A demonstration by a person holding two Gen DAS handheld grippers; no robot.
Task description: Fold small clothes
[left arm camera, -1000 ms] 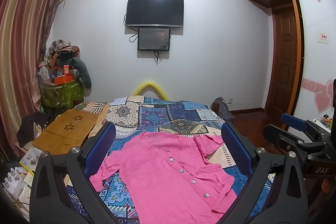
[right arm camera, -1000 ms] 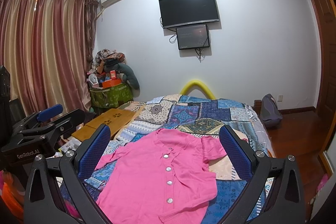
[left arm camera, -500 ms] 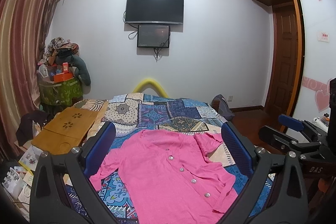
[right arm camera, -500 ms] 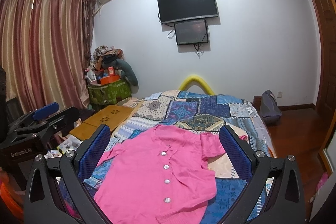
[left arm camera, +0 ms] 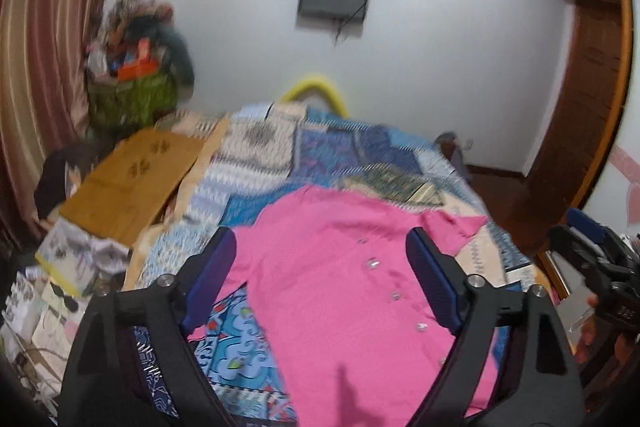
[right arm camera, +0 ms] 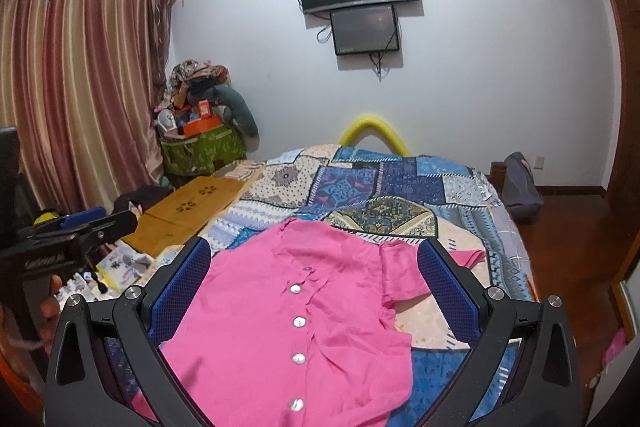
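Observation:
A pink short-sleeved shirt [left arm camera: 352, 291] with a row of pale buttons lies front up on the bed, one sleeve crumpled at its right. In the left wrist view my left gripper [left arm camera: 320, 241] hangs over the shirt's upper part. Its jaws are closing, with nothing pressed between the blue pads. In the right wrist view the shirt [right arm camera: 304, 307] fills the space below my right gripper [right arm camera: 314, 247], which stands wide open above it and holds nothing. Each gripper also shows at the edge of the other's view: the right gripper [left arm camera: 576, 231] and the left gripper [right arm camera: 108, 221].
The shirt rests on a patchwork bedspread [right arm camera: 400, 187]. A wooden lap table [right arm camera: 192, 203] lies at the bed's left edge, with papers on the floor below it. A green box piled with clutter [right arm camera: 200, 147] stands by the curtain. A dark bag [right arm camera: 520, 187] sits on the floor at right.
Both grippers have dipped down and moved closer over the pink shirt. The left gripper's jaws have narrowed, and its view is now blurred by motion.

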